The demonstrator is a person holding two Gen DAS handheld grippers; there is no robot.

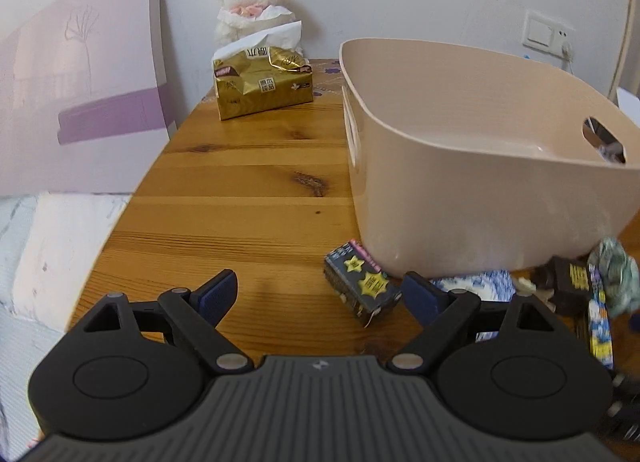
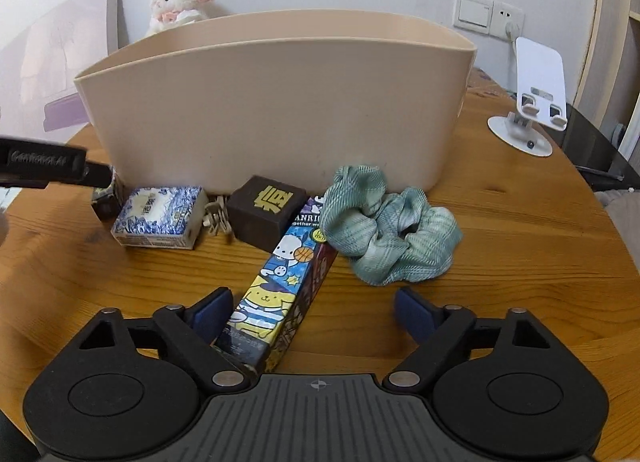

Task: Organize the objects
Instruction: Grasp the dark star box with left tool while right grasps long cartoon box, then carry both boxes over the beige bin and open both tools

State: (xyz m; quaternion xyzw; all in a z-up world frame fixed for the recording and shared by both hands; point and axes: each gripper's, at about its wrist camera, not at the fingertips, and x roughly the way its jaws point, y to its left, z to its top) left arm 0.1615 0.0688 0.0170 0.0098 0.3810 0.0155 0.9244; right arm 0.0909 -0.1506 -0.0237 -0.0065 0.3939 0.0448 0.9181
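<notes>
Both claws, left claw and right claw, gape empty: starred box and cartoon carton lie between their fingers, ready for the bin ahead.

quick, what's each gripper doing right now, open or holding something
Left gripper: open, holding nothing; a small dark box lies between its fingers.
Right gripper: open, holding nothing; a cartoon box lies by its left finger.
</notes>
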